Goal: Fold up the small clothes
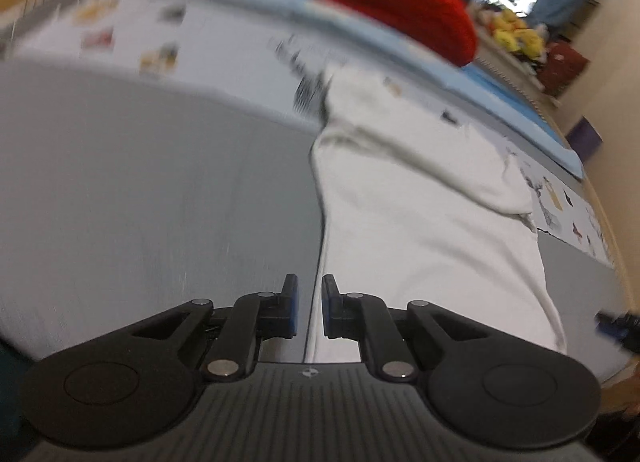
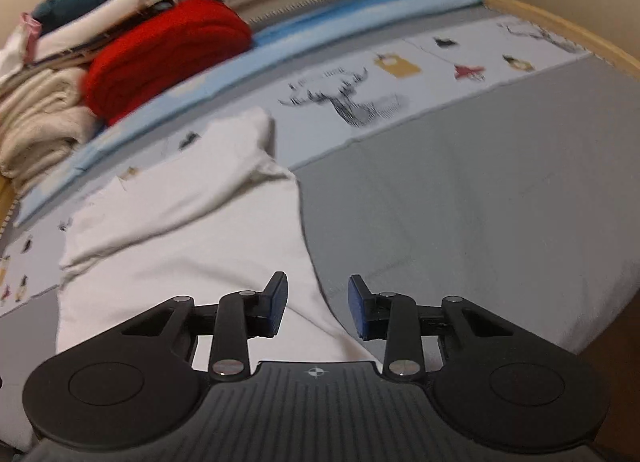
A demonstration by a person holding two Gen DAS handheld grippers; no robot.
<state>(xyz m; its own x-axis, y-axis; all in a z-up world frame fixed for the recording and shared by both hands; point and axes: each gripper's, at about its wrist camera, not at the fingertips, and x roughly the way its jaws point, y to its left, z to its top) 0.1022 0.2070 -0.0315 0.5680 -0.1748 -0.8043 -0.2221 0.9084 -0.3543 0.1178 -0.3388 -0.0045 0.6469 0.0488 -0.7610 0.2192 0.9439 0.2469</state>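
Note:
A white garment (image 1: 420,242) lies flat on the grey surface (image 1: 160,181), with a sleeve folded across its upper part. My left gripper (image 1: 310,286) hovers over the garment's left edge. Its jaws stand nearly together with a narrow gap, and the cloth's edge shows through that gap, not pinched. In the right wrist view the same white garment (image 2: 192,229) fills the left half. My right gripper (image 2: 317,282) is open over its right edge, one finger above the cloth and the other above the grey surface (image 2: 460,201).
A red folded garment (image 2: 168,49) and a stack of cream and white folded clothes (image 2: 40,121) sit at the far left. A white printed strip (image 2: 400,73) and a light blue band (image 2: 360,17) run behind the garment. Yellow plush toys (image 1: 516,33) sit on a ledge beyond.

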